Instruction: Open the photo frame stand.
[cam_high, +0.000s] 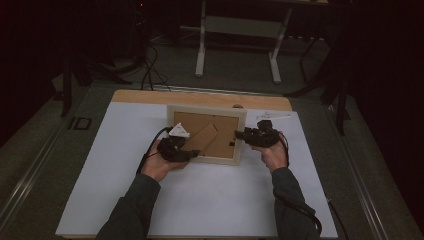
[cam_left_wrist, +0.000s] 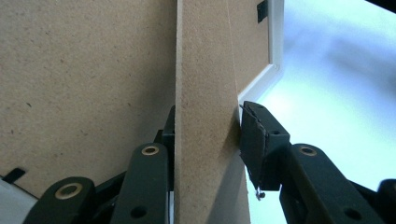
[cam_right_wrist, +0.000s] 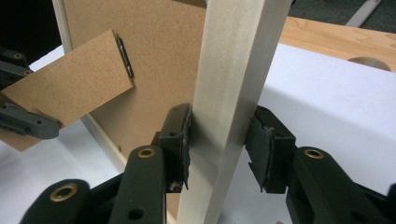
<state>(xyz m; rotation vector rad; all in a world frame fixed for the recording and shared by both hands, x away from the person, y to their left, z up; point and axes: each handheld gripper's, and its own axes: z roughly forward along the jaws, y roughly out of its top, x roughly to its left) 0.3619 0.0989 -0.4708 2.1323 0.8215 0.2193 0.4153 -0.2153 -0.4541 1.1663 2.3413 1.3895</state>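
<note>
A: Start at the left of the picture frame (cam_high: 206, 134). What's there?

B: The left gripper (cam_high: 176, 150), at the frame's lower left corner. In the left gripper view its jaws straddle the fibreboard easel stand (cam_left_wrist: 205, 112) that swings out from the frame's backing board (cam_left_wrist: 84, 84). One pad (cam_left_wrist: 254, 140) lies against the stand's edge; the other sits behind the stand, so I cannot tell whether it presses. I'd call it a grip on the stand.

A: And the frame itself?

B: It lies face down on the white sheet (cam_high: 210, 200) that covers the wooden table (cam_high: 150, 96), brown back up, pale wooden border all round. The stand runs slantwise across the back, from the left gripper up towards the frame's middle.

A: Right of the frame?

B: The right gripper (cam_high: 240, 135), at the frame's right edge. In the right gripper view the pale side rail (cam_right_wrist: 229, 93) stands between the jaws; the left pad (cam_right_wrist: 180, 140) touches it, and the right pad (cam_right_wrist: 264, 149) sits just beside it with a thin gap. So the jaws bracket the rail without clamping it.
</note>
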